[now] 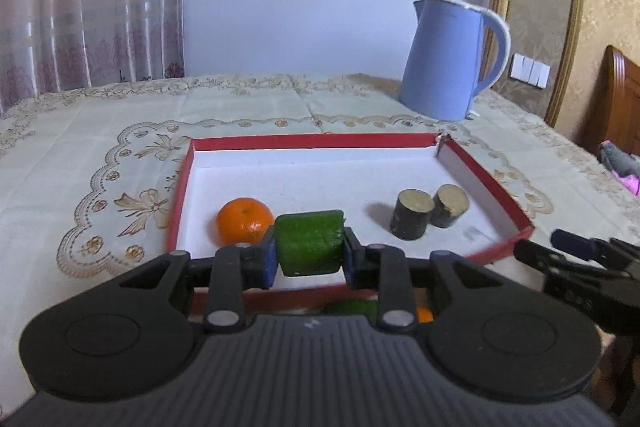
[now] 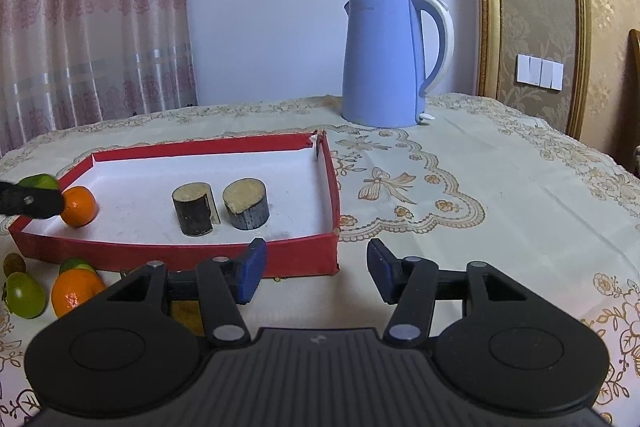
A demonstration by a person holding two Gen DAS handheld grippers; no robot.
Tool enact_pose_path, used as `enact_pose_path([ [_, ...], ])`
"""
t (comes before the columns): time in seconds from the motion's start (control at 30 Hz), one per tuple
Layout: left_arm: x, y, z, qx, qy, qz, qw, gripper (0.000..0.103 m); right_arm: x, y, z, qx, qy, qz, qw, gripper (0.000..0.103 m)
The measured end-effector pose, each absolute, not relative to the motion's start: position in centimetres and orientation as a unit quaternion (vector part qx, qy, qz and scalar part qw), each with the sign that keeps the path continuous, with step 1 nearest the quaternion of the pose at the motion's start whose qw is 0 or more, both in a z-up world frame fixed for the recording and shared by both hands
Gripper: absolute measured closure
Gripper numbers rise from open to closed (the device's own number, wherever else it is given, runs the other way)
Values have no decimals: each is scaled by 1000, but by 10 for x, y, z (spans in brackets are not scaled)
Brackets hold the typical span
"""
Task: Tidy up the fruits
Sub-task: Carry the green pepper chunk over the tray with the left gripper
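Green fruit (image 1: 309, 243) partly hides behind left gripper (image 1: 309, 259).

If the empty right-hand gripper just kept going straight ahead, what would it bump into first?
Probably the red tray's near wall: the right gripper, fingers open, points slightly down at the tray's right corner. Depth is unclear; it might slip past onto the tablecloth.

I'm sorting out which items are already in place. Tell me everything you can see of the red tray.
The red tray is a shallow rectangular box, cardboard by its look, with red walls and a white floor. It lies flat on the embroidered tablecloth, its far right corner torn. Inside rest an orange at the left and two dark cut log pieces side by side at the right.
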State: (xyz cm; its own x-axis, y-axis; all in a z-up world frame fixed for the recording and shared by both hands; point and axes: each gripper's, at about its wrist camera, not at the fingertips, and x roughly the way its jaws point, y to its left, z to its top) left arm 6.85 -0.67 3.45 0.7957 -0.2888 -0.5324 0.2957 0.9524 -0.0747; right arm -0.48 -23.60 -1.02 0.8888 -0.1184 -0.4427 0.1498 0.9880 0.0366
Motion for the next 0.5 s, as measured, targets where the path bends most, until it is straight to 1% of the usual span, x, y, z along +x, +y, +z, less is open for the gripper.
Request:
enact_pose_path([
  [0.23, 91, -28, 31, 31, 279, -145, 949, 75, -4, -235, -11, 30, 229, -70, 970, 48],
  [0.5, 114, -41, 22, 38, 289, -134, 947, 75, -2, -234, -11, 31, 236, -70, 969, 48],
])
